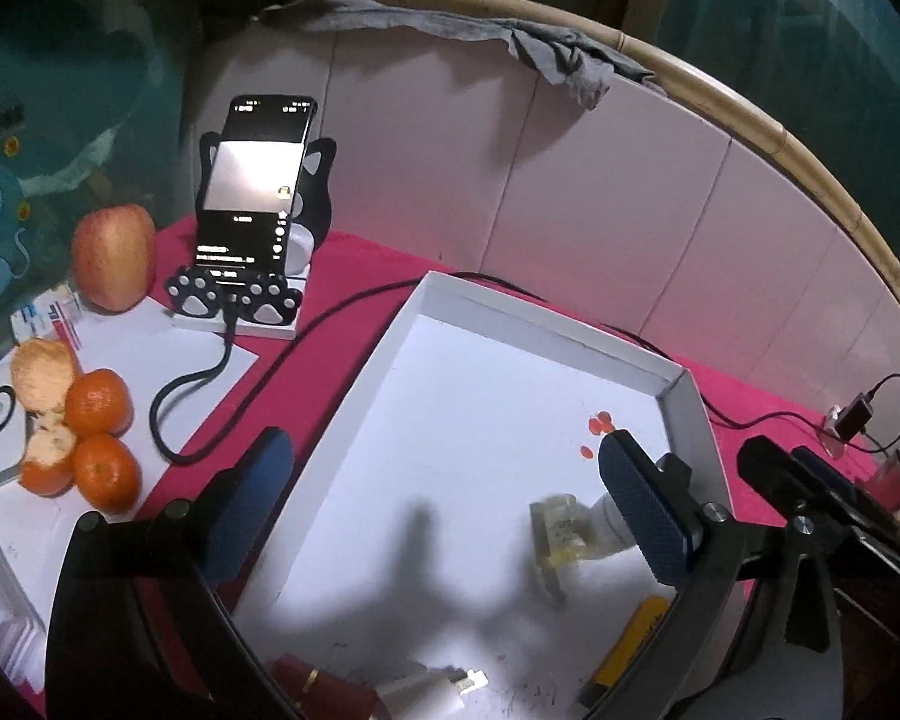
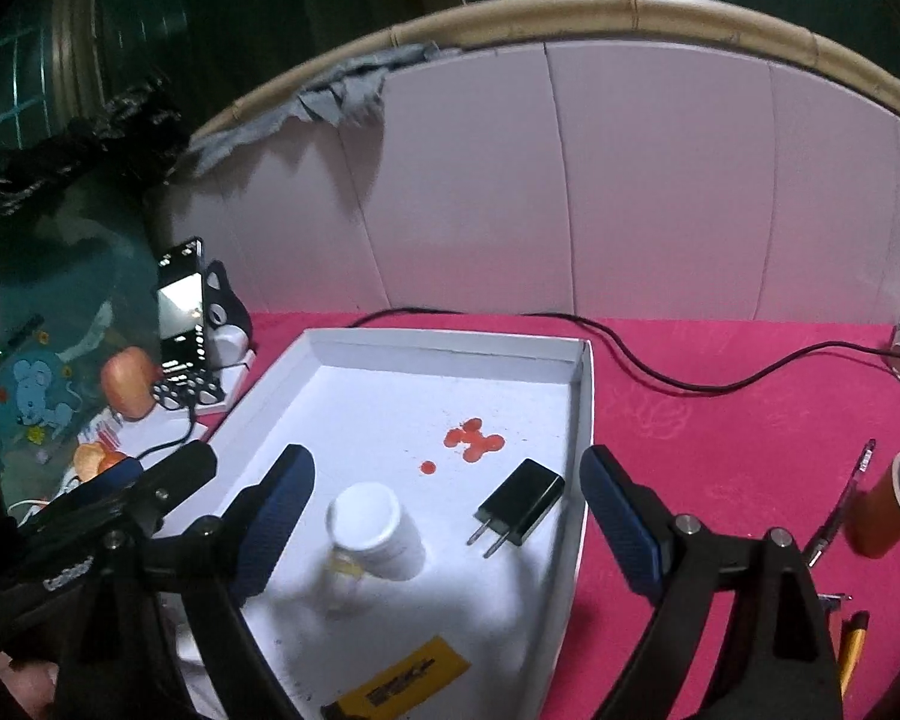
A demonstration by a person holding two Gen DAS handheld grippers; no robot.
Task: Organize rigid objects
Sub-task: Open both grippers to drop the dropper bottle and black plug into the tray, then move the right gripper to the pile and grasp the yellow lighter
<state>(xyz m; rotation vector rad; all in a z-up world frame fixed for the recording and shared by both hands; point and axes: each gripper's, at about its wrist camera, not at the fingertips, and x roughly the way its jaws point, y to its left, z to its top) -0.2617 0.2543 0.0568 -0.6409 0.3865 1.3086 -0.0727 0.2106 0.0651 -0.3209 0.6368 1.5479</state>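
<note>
A white tray (image 2: 582, 420) lies on the pink cloth; it also shows in the left wrist view (image 1: 684, 420). In it are a white-capped bottle (image 2: 372, 525), a small clear yellowish bottle (image 1: 561, 531), a black plug adapter (image 2: 522, 501) and a yellow flat item (image 2: 408, 681). My left gripper (image 1: 444, 510) is open and empty above the tray's near half. My right gripper (image 2: 450, 522) is open and empty above the white-capped bottle and the adapter. A white adapter (image 1: 432, 687) and a dark red tube (image 1: 306, 681) lie at the tray's near edge.
A phone on a cat stand (image 1: 252, 210), an apple (image 1: 114, 258) and oranges (image 1: 99, 408) are at the left. A brown tape roll (image 2: 888, 504), a pen (image 2: 840, 510) and a pencil (image 2: 852, 648) lie right of the tray. Black cables cross the cloth. Red stains (image 2: 471, 441) mark the tray.
</note>
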